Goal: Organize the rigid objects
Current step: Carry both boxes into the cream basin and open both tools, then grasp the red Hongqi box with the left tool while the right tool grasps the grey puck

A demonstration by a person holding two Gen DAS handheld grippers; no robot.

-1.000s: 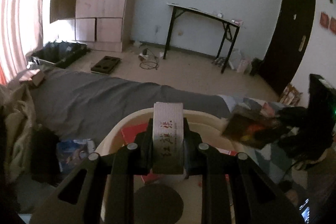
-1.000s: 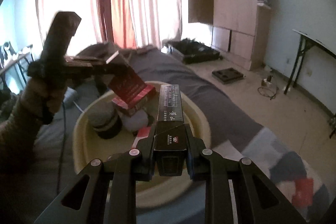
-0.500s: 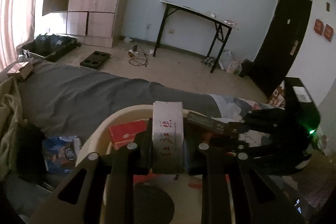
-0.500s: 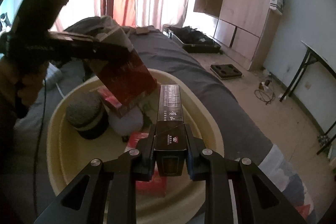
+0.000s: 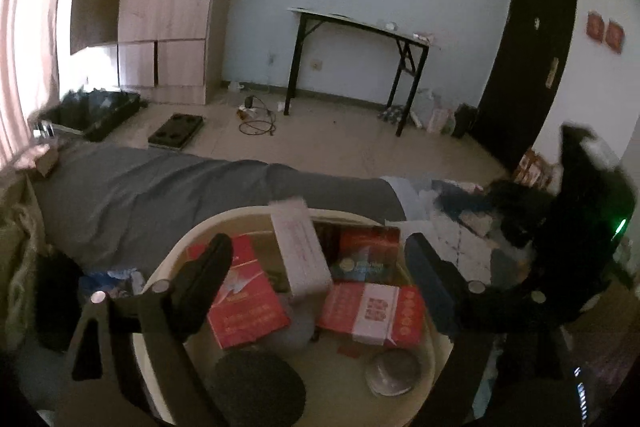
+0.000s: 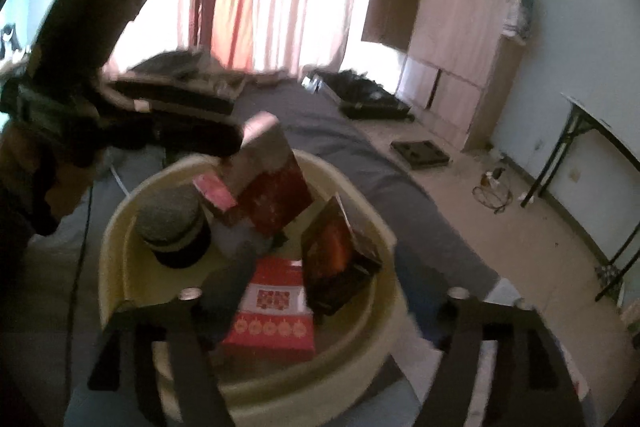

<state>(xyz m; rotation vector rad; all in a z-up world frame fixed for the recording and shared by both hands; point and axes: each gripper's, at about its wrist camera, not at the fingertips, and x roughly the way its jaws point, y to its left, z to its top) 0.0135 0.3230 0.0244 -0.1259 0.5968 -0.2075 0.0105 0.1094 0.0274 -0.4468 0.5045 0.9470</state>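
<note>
Grey bedding carries the cream basin [image 5: 180, 247]. Left gripper [image 5: 316, 255] is spreading apart, its white box [image 5: 300, 247] dropped among the red boxes; right gripper [image 6: 320, 279] likewise opens, dark box [image 6: 336, 255] released inside. Both deliveries look done.

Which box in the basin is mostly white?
The long white box leaning on the far rim of the basin; the other boxes around it are red or dark.
</note>
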